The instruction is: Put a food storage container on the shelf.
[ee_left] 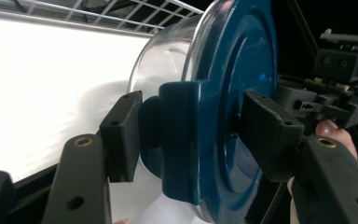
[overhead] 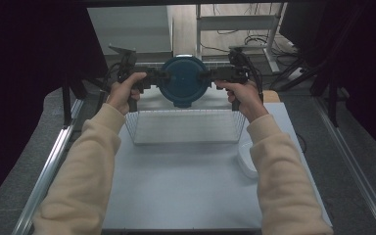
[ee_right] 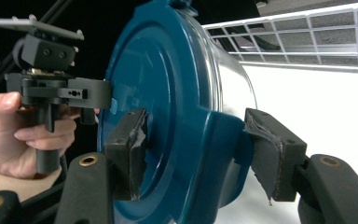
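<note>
A person holds a round container with a blue lid (overhead: 184,81) up in the air between two tools, above the far edge of the white surface (overhead: 186,186), toward 12 o'clock in the high view. The left hand-held gripper (overhead: 162,76) comes in from 9 o'clock and the right hand-held gripper (overhead: 206,75) from 3 o'clock, so the lid faces the camera and the two tools meet it at opposite edges.

In the left gripper view, the left hand-held gripper (ee_left: 191,128) has its jaws closed partway around a thick blue tab on the lid's rim (ee_left: 182,140); one pad (ee_left: 121,135) presses the tab's outer side and the other sits against the lid's face. The clear body of the container (ee_left: 163,60) extends away behind the lid.

In the right gripper view, the right hand-held gripper (ee_right: 200,147) clamps the matching tab on the opposite rim (ee_right: 219,149), with worn pads (ee_right: 272,149) touching both sides of it. The left hand (ee_right: 23,135) and its tool appear beyond the lid at 9 o'clock.

A wire basket (overhead: 183,126) stands on the surface just below the container. A white dish (overhead: 246,157) lies on the surface at 3 o'clock from the basket, partly covered by the right sleeve (overhead: 284,181)
</note>
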A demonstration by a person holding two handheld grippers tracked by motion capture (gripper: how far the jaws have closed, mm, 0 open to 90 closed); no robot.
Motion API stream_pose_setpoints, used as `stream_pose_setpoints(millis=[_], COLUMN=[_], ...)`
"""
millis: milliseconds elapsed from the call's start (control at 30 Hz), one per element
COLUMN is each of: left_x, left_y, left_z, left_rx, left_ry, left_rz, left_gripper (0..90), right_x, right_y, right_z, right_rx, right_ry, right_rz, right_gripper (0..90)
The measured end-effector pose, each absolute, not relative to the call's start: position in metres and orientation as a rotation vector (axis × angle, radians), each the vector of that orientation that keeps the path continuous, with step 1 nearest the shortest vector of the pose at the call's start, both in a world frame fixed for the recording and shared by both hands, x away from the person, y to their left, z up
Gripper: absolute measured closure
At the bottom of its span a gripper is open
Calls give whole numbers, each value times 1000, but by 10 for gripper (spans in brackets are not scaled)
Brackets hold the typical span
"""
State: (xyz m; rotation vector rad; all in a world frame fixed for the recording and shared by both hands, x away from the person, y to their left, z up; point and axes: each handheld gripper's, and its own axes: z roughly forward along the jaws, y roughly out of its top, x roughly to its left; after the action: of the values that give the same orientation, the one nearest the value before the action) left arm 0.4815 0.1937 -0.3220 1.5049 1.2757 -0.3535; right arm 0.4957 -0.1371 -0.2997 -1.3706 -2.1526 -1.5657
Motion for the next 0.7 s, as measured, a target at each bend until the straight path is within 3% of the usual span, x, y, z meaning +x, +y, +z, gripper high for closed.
stream_pose_setpoints(millis=[633,700], left_x=[501,500], left_y=[189,187], left_z=[-339,-339], left_rx=[1425,1434], left_ry=[1328,1315], left_rz=[-375,-355], left_gripper=[376,363], right_x=[523,520], right_y=[-144,-140], right_z=[-325,-323], right_rx=[-1500,-1523], right_ry=[-1910,-1945], right_rz=[-1542,-1546], right_gripper=[385,345])
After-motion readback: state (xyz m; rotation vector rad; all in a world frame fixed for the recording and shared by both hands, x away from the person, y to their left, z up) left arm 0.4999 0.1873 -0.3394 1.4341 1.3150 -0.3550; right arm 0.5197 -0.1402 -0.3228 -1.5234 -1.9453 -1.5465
